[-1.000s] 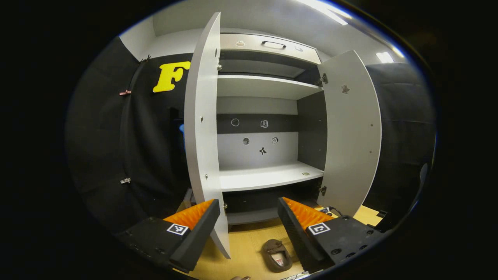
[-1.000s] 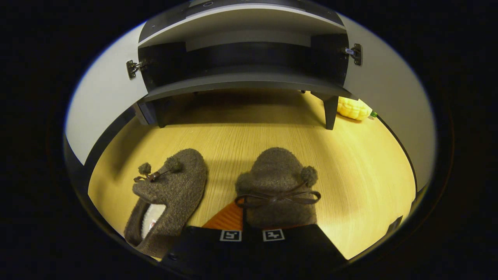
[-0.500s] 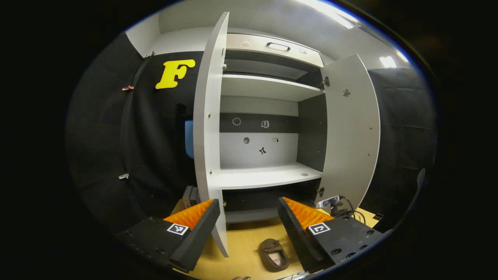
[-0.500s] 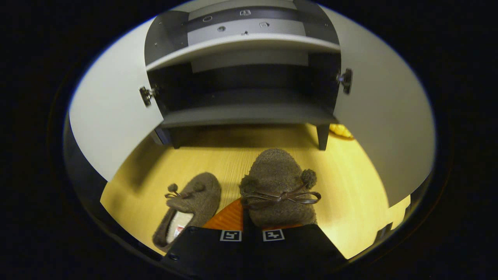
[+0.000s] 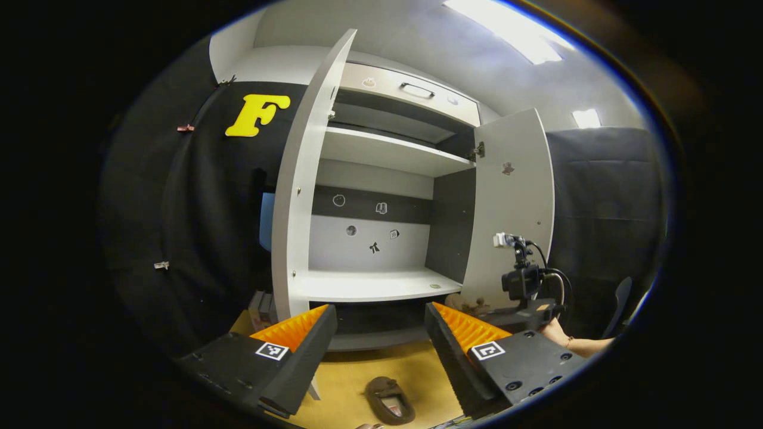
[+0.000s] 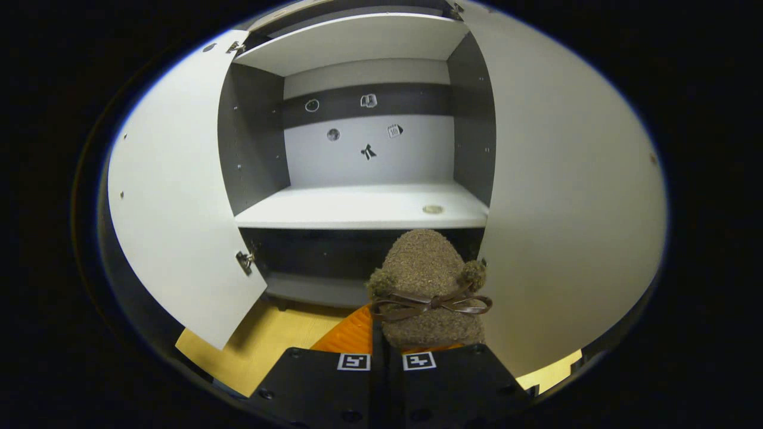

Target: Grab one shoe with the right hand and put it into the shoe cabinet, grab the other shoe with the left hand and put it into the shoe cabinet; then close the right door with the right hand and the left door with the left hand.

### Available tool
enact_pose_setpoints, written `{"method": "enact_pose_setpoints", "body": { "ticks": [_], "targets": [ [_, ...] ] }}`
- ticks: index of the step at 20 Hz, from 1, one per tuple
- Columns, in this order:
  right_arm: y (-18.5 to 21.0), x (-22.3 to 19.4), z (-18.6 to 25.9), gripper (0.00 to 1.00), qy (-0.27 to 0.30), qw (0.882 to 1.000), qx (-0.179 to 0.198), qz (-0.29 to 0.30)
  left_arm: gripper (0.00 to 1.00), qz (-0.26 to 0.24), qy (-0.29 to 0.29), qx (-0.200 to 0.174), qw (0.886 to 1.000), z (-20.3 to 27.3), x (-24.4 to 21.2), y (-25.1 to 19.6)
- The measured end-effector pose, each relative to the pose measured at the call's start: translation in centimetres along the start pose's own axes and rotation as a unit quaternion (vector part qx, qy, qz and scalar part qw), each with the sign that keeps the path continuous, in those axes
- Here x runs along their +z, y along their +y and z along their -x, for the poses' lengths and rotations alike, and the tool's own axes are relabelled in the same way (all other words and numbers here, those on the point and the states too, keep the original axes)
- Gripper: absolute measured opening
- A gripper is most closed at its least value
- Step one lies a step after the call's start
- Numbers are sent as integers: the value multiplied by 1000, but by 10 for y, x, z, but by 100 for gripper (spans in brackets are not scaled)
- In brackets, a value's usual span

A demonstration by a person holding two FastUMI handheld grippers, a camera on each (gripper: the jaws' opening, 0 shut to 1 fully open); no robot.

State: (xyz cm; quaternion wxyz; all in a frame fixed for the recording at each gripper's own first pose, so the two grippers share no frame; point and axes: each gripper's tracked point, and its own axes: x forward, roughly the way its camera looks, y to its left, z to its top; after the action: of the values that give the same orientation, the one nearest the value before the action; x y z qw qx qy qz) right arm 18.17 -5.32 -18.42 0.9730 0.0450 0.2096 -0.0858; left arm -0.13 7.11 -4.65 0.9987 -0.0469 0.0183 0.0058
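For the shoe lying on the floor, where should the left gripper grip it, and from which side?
Grip the shoe at the rim of its opening, coming from above. It lies sole-down with the opening facing up, so one finger could go inside, probably at the heel. The left gripper is open above it.

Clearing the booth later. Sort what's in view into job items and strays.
Job items: shoe held in the right gripper; second shoe on the floor; shoe cabinet with left door and right door open; left gripper, open.

Strays: small round thing on the shelf.
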Motion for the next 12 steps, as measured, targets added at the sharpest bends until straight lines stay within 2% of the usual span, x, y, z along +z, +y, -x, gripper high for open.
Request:
{"method": "enact_pose_setpoints", "body": {
  "ticks": [3, 6, 9, 12],
  "targets": [
    [5, 67, -18, 5, -35, 999, 7, -5, 95, -5, -4, -5, 1000, 2, 2, -9],
    [7, 119, -53, 5, -51, 998, 11, -21, 95, 18, -1, -9, 1000, 4, -2, -20],
    [12, 144, -94, 5, -42, 999, 16, -23, 95, 32, 8, 7, 999, 2, -9, -19],
    [9, 151, -143, 5, -20, 1000, 15, -18, 95, 35, 11, 31, 999, -1, -11, -15]
  ]
}}
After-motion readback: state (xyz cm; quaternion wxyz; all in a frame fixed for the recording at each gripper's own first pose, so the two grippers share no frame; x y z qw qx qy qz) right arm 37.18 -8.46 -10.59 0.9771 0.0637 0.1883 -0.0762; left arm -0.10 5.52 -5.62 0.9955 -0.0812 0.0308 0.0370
